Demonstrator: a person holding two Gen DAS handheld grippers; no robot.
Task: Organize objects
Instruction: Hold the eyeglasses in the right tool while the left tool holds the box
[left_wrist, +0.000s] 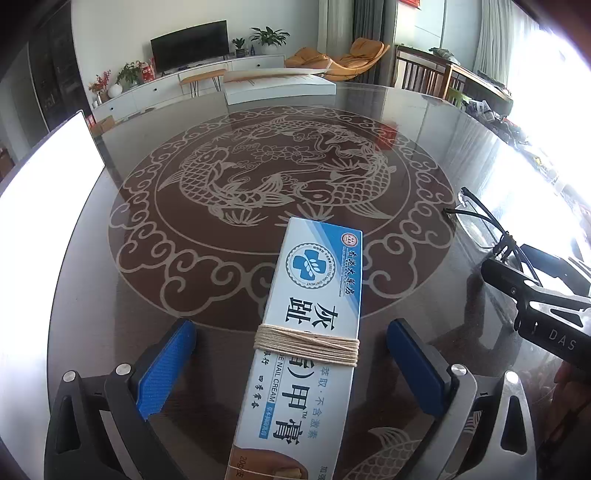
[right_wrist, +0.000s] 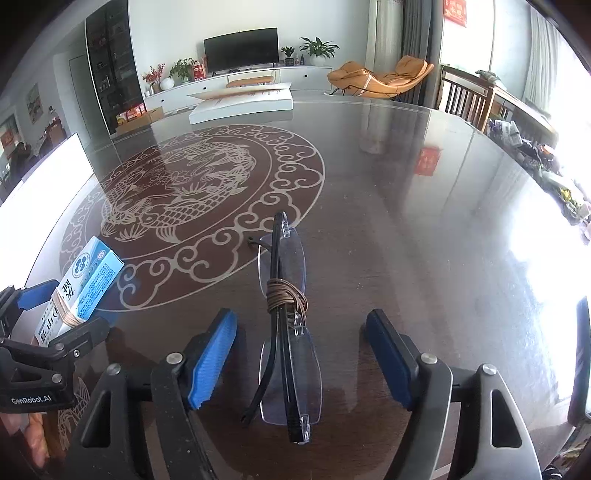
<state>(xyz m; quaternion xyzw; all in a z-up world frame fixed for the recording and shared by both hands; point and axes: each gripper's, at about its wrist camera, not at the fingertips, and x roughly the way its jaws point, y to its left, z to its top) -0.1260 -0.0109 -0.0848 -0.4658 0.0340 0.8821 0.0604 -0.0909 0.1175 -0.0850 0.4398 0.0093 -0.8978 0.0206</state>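
We see both tools released over the dark counter (left_wrist: 388, 122) w/ fish pattern. Left tool (left_wrist: 291, 363): pads spread wide, clear gaps either side of the nail cream box (left_wrist: 306, 332), which lies on the counter btwn them, long axis running away from the tool, pale string wrapped round its middle. Right tool (right_wrist: 301, 356): pads apart, not touching the folded glasses (right_wrist: 286, 332); these lie flat btwn the pads, brown cord wound round the frame, far lens extending ahead of the tool. Box sits left of the right tool.
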